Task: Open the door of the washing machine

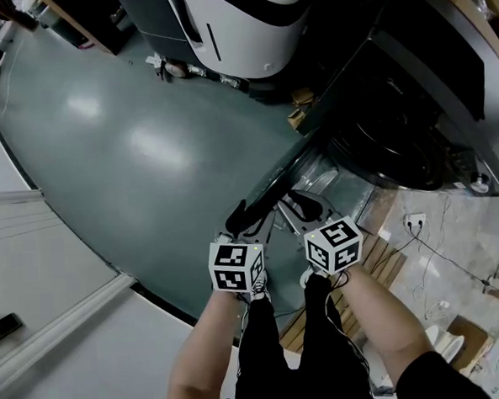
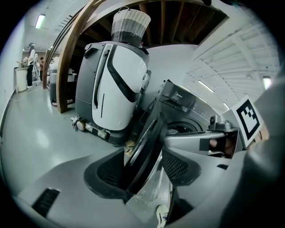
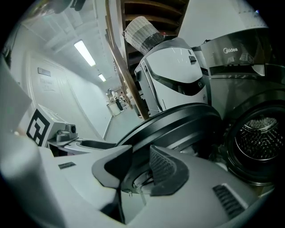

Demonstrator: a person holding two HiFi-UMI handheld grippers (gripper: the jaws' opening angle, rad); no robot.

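Note:
A dark front-loading washing machine (image 1: 446,98) stands at the right with its drum opening (image 1: 399,156) uncovered. Its round door (image 1: 320,180) is swung out toward me and shows edge-on. My left gripper (image 1: 250,213) and right gripper (image 1: 305,206) sit side by side on the door's free edge. In the left gripper view the dark door rim (image 2: 149,138) fills the gap of the left gripper (image 2: 142,171), with the pads against it. In the right gripper view the right gripper (image 3: 136,171) is shut on the door rim (image 3: 178,122), and the drum (image 3: 258,138) shows at the right.
A large white and black machine (image 1: 247,26) stands beyond the door, with a wicker basket (image 2: 130,24) on top. A cardboard box (image 1: 299,115) lies by the washer's base. Wooden slats (image 1: 380,262) and a power socket (image 1: 414,222) lie at the right. Green floor (image 1: 145,150) stretches left.

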